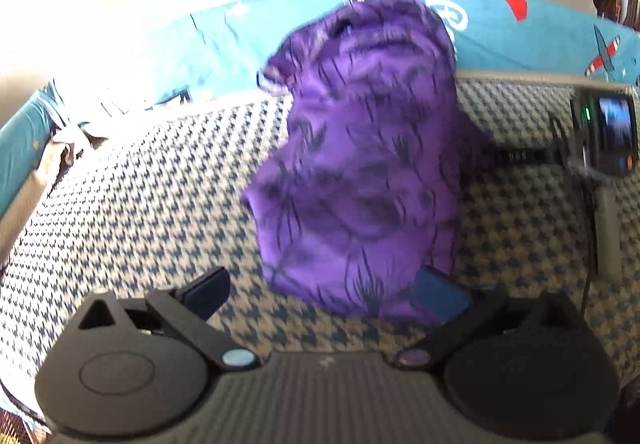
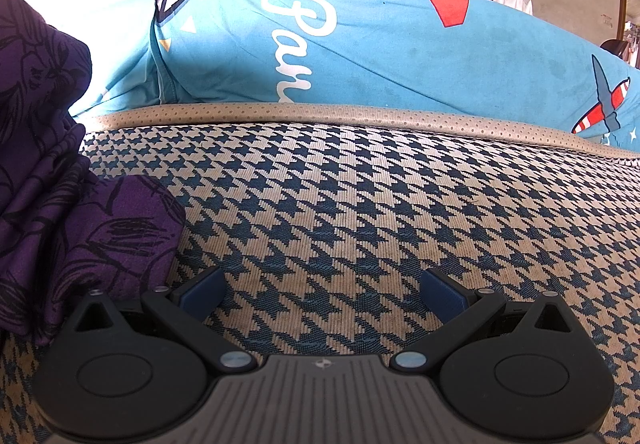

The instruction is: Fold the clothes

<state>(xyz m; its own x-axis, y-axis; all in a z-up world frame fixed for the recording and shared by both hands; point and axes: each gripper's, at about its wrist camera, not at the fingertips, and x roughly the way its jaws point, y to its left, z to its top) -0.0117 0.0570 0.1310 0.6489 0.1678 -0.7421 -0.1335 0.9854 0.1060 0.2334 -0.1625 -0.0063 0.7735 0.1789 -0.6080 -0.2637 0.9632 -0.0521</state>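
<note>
The purple floral garment (image 1: pixel 360 172) lies bunched on the houndstooth cushion (image 2: pixel 380 212), long axis straight ahead of the left gripper (image 1: pixel 324 288); right gripper (image 2: pixel 322 294) has it leftward; both spread wide, empty

Purple garment (image 1: pixel 360 172) heaped ahead of left tongs (image 1: pixel 324 294); houndstooth surface (image 2: pixel 380 212) clear before right tongs (image 2: pixel 322 296).

- The left tongs (image 1: pixel 324 290), across the bottom of the left wrist view: matte black body, ribbed grey centre plate, two round black discs at lower left and lower right.
- Black angled link arms, each with a silvery round rivet near the plate.
- Dark blue pads (image 1: pixel 442 294) tip the fingers.
- The right tongs (image 2: pixel 322 294) look the same: blue pads (image 2: pixel 200 294), triangular cut-outs, small silver screws, a small round emblem on the plate.
</note>
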